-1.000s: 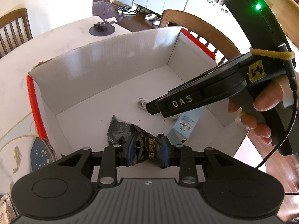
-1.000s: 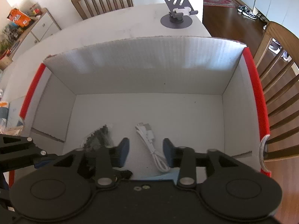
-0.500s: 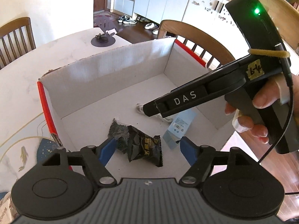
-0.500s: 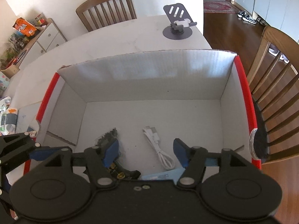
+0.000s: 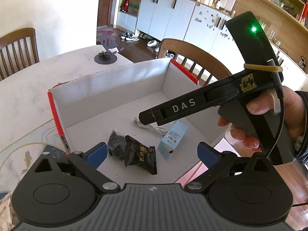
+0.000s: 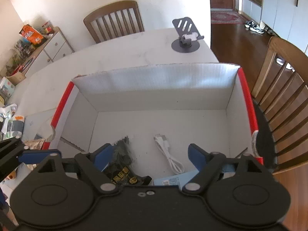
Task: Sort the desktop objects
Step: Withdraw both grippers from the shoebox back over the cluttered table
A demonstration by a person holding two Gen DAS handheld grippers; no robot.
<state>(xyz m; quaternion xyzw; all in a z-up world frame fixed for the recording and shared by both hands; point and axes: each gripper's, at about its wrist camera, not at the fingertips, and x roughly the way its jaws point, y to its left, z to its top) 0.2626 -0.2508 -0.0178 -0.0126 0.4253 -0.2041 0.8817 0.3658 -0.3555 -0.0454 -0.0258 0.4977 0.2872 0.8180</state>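
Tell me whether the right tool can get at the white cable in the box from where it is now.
Probably yes. The right tool hangs over the open-topped box, jaws opening with nothing between them, and the white cable lies bare on the floor ahead, apart from the black packet.

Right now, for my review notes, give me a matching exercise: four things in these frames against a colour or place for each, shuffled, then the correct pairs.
Things:
1. snack packet
2. charging cable
3. small carton
4. phone stand

Descriptions:
A. grey, standing on the table beyond the box
B. white, coiled on the box floor
C. black, crumpled, on the box floor
D. light blue with a barcode, on the box floor

Pairs: 1-C, 2-B, 3-D, 4-A
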